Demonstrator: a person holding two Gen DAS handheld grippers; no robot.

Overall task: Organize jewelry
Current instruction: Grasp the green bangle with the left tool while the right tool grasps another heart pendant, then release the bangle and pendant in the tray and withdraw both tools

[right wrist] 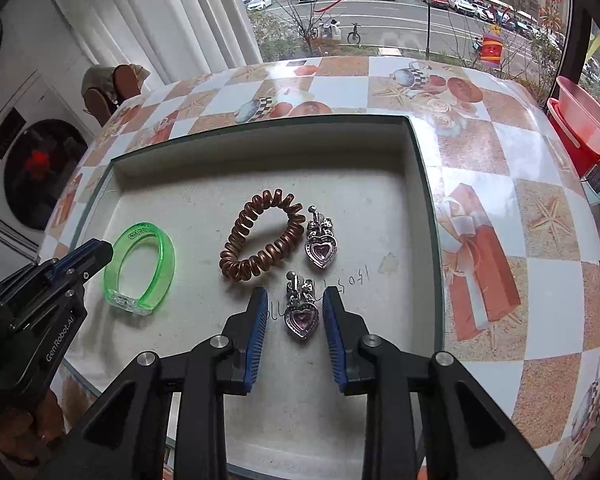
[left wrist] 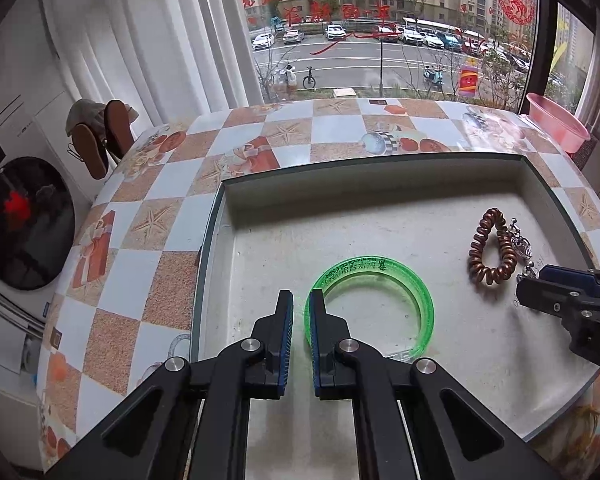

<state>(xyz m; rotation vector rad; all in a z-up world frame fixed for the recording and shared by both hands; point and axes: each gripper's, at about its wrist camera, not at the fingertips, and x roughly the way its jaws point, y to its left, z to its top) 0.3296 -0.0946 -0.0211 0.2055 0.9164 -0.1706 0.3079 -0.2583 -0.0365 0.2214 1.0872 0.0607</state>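
A shallow grey tray [left wrist: 380,184] [right wrist: 260,144] lies on the checkered tablecloth [left wrist: 160,220]. In it rest a green translucent bangle [left wrist: 380,266] [right wrist: 168,256], a copper coil bracelet [left wrist: 492,276] [right wrist: 236,264] and two silver heart earrings. My left gripper [left wrist: 301,296] [right wrist: 100,250] is low in the tray, its jaws narrow with the bangle's left rim between them. My right gripper [right wrist: 295,294] [left wrist: 522,292] is open; one heart earring [right wrist: 300,320] lies on the tray floor between its fingers, untouched. The other earring [right wrist: 320,248] [left wrist: 520,242] lies beside the coil.
A pink basin [left wrist: 556,124] [right wrist: 584,120] stands at the table's far right corner. A washing machine [left wrist: 24,220] and hanging slippers [left wrist: 100,140] are off the left edge. White curtains and a window with red lettering close the back.
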